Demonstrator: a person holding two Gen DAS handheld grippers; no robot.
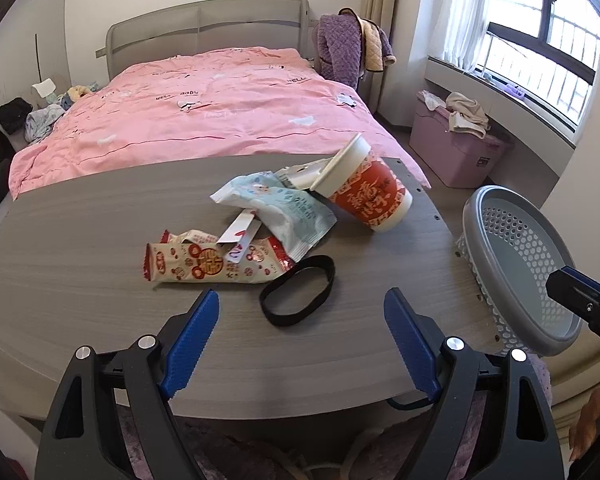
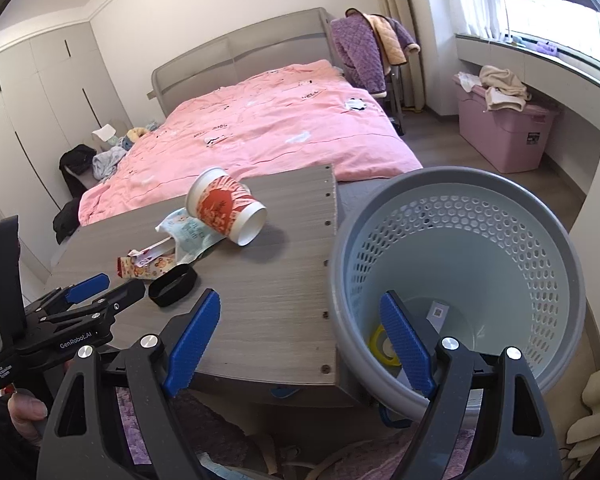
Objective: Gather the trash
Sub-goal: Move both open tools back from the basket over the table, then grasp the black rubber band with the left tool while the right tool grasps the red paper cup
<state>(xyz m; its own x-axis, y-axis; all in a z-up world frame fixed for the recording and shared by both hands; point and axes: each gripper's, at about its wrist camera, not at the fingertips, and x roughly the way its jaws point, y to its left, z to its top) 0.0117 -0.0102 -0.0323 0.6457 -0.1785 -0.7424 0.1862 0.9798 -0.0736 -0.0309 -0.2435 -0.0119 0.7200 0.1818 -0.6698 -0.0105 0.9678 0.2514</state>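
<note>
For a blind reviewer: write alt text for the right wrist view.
The open, empty right gripper hangs over the table edge and a grey perforated waste basket holding a yellow ring. On the table lie a tipped red-and-white paper cup, snack wrappers and a black band; the left gripper is at left, a pink bed behind.

Trash clustered mid-counter: red-and-white paper cup (image 1: 366,188) on its side at the far right, base facing right in the right wrist view. Pale blue wrapper (image 1: 284,208) left of it, partly under the cup. Red-patterned snack wrapper (image 1: 212,266) lies flat, nearer and left, small white card (image 1: 238,234) on top. Black band (image 1: 298,296) flat, just right of that wrapper. Grey perforated basket (image 2: 556,248) off the counter's right edge, upright, yellow ring (image 2: 380,344) and a paper scrap (image 2: 438,312) inside.
</note>
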